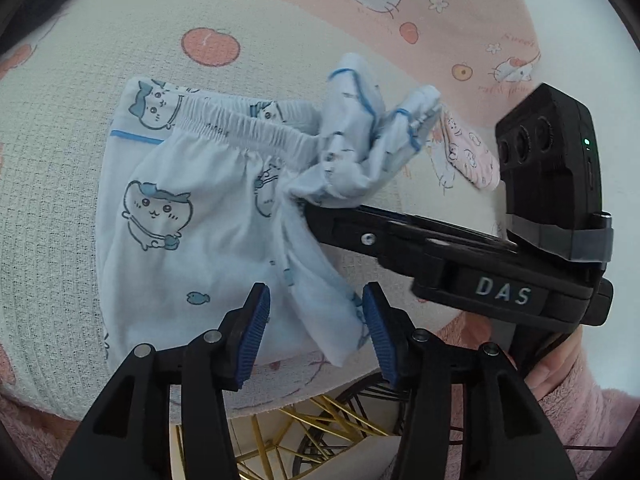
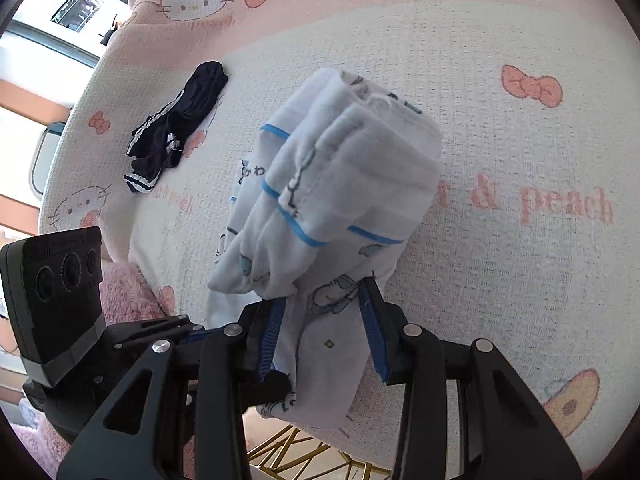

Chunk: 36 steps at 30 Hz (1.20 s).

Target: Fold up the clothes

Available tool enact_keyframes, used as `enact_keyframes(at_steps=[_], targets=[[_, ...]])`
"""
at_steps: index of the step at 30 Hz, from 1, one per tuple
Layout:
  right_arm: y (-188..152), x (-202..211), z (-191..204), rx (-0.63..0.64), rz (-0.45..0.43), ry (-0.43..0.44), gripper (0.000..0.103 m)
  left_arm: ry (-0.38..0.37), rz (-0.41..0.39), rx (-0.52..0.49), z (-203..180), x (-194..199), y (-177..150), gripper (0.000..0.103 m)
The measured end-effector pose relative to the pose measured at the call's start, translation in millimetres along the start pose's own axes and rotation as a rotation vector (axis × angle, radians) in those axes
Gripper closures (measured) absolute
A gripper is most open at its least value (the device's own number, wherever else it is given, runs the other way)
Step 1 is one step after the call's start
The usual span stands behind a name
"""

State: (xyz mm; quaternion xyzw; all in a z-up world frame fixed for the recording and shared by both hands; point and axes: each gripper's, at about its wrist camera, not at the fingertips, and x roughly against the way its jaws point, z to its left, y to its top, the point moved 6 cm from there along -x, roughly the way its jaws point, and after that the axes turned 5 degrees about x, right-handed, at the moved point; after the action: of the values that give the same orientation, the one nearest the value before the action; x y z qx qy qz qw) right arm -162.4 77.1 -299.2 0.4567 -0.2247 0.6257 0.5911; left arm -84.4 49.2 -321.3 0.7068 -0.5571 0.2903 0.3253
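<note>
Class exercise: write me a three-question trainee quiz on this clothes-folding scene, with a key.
1. True or false: the left gripper has its fingers apart, not pressing the pale blue shorts.
2. Which grips the shorts' bunched fabric? A. left gripper; B. right gripper; C. neither.
3. Fill in: the dark garment has ___ stripes.
Key: 1 true; 2 B; 3 white.
</note>
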Motion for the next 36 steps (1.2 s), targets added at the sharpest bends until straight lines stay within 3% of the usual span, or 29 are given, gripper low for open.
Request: enact_keyframes(at_steps=[2,4,7,8,9,14,17,19,24,29,30,31,33,36], targets=[[2,-1,4,0.011,0.009,0.004,0.063,0.001,-0.008,-0.057,-9,4,-3,0.052],[5,-4,8,0.013,0.019,0.014,0.061,0.081,-0.014,-0.093,-9,2,-4,0.052],[6,-4,3,0.004,0.043,0.038,0.058,0.181,-0.037,-0.062,7,-6,0,0.052],[4,0,-1,0.007,0.052,0.032,0.058,0.177,-0.048,-0.02,14,-6,2,0.061],[3,2,-3,0.007,0.057,0.024,0.058,0.149,-0.061,0.03,20,-2,4,0.091],[11,37,1,0.056,-0.026,-0.022,0.058,0.135,-0.207,0.144,35,43,16,0.092],[21,55,9,0.15,-0.089,-0.143,0.058,0.145,-0.257,0.192,45,66,12,0.092],[28,54,18,0.224,-0.102,-0.176,0.057,0.139,-0.244,0.205,52,70,7,0.092],[41,14,33,0.325,-0.038,-0.226,0.057,0.147,-0.195,0.274,72,53,-4,0.092],[51,14,48,0.371,-0.104,-0.29,0.057,0.258,-0.203,0.202,72,56,1,0.092],[54,15,48,0.37,-0.122,-0.302,0.055,0.266,-0.186,0.214,79,52,-1,0.091],[55,12,45,0.357,-0.122,-0.298,0.046,0.266,-0.166,0.241,86,47,-3,0.091],[58,-4,33,0.305,-0.085,-0.257,0.039,0.268,-0.128,0.295,101,36,-9,0.087],[62,-27,14,0.228,-0.031,-0.195,0.03,0.289,-0.148,0.335,105,34,-14,0.083]])
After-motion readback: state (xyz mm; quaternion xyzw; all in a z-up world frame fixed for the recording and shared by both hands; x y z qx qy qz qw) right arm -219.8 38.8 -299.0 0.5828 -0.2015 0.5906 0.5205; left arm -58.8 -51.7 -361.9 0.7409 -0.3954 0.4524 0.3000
